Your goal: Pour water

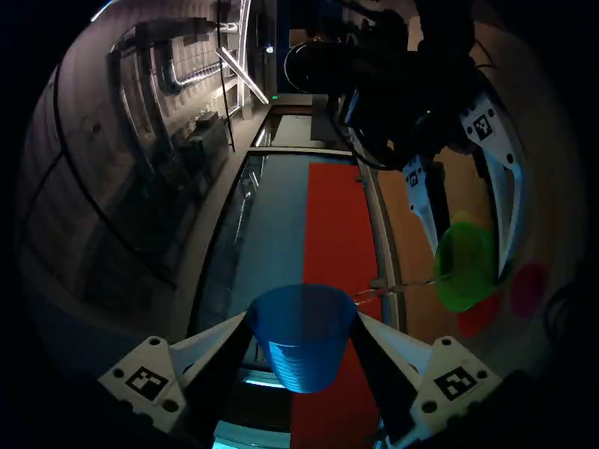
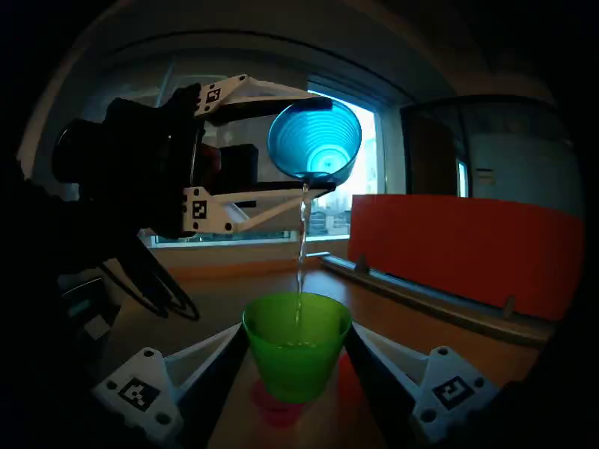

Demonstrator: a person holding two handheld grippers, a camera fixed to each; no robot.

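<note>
One blue cup, one green cup, two tools.

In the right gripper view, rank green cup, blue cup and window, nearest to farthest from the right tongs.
1. The translucent green plastic cup, low centre, in the right tongs.
2. The translucent blue plastic cup, tilted above, pouring.
3. The bright window, far behind.

The blue cup is thin see-through plastic, ringed with fine ridges and glossy inside. The green cup is smooth, shiny, translucent plastic. The fingers of the right gripper look like matt white plastic. The table is smooth brown wood with a slight sheen. The red panel is flat and matt.
</note>
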